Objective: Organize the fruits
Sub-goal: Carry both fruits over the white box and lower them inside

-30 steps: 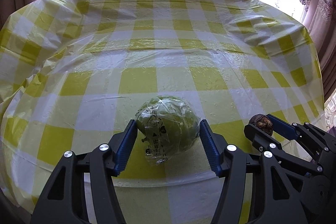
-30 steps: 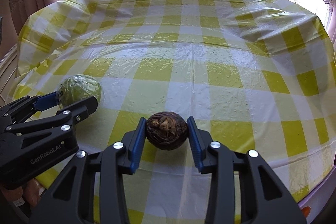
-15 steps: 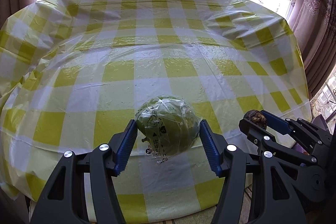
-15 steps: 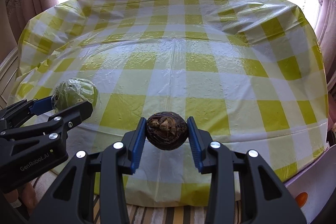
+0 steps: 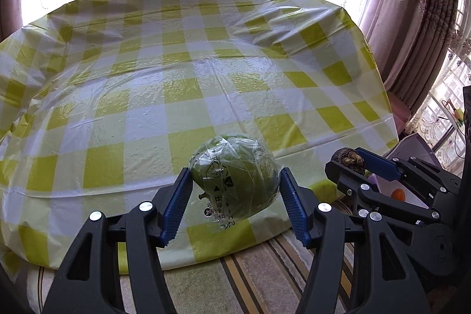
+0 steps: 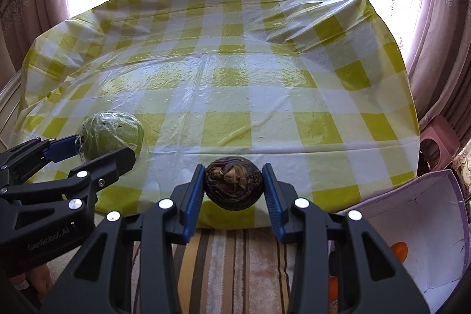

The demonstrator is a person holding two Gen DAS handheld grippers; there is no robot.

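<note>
Two fruits: both held, one per hand, above the near counter edge.
Left gripper: my fingers clamped on the plastic-wrapped green fruit.
Right gripper: my fingers clamped on the dark wrinkled fruit.
Box: lower right, one orange fruit inside.

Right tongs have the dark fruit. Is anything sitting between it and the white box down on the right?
Nothing visible blocks it. The dark fruit hangs in the right tongs past the table edge; the white box lies open lower right, an orange fruit inside. The box's near part is hidden behind the tongs.
</note>
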